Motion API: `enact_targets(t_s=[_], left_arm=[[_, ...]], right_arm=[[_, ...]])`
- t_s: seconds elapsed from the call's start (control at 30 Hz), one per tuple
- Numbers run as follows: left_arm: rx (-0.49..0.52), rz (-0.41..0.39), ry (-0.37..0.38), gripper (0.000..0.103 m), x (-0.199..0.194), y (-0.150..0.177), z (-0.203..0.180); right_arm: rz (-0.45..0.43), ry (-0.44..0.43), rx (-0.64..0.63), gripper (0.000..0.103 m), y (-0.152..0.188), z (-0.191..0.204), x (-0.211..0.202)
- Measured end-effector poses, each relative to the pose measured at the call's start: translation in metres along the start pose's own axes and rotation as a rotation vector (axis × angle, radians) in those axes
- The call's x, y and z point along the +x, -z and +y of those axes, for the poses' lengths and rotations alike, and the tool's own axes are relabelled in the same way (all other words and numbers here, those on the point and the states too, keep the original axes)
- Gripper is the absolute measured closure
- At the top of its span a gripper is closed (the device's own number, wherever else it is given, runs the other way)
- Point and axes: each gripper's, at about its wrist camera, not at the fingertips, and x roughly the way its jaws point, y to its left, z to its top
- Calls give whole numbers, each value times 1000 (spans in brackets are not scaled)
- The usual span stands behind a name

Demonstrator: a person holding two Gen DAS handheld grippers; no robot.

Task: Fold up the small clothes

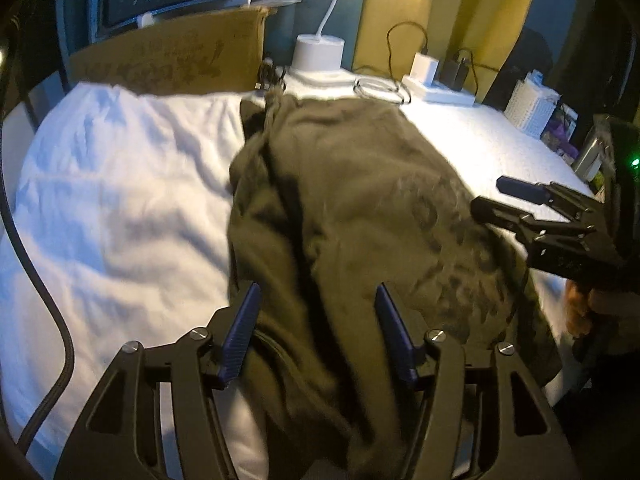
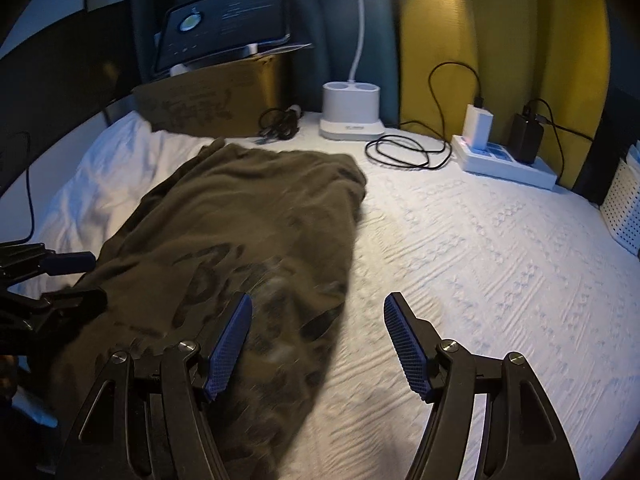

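Folding is under way on an olive-green T-shirt point(image 1: 360, 208) with a dark printed graphic, which lies lengthwise on the white bedsheet point(image 1: 120, 200) and runs from the lower centre of the left wrist view up toward the upper centre.

1. Garment state. In the right wrist view the T-shirt point(image 2: 240, 232) forms a long, narrow shape in the left half of the frame. Its left side appears bunched and doubled over; judged from this, a lengthwise fold is partly made but untidy. A crosswise fold and smoothing appear to remain.

2. Left gripper point(image 1: 316, 300). The jaws stand spread over the near end of the shirt at the bottom of the frame. Fabric lies between and beneath them, but the pads do not press on it.

3. Right gripper point(image 2: 318, 312). The jaws stand spread and empty at the lower centre of its view, one finger above the shirt's right edge, the other above bare sheet. In the left wrist view it enters from the right edge.

4. Surroundings. A white lamp base point(image 2: 352, 112), a coiled black cable point(image 2: 404, 154) and a power strip point(image 2: 508, 164) sit along the top of the frame, well apart from the shirt.
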Motion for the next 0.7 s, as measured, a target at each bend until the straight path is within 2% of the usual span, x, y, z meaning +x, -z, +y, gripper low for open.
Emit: enact_targets(t_s=[0.4,0.53,0.7], left_arm=[[2,-39,-63,43,-17,21,-5],[21,-90,-41,43,-30,23,-19],[73,-98,-43,43,-31,24,-48]], right_arm=[[35,11,15,33,35,-5,-15],[27,20,31,33,46,-12,-27],[13,39,46,33,58,-20,-44]])
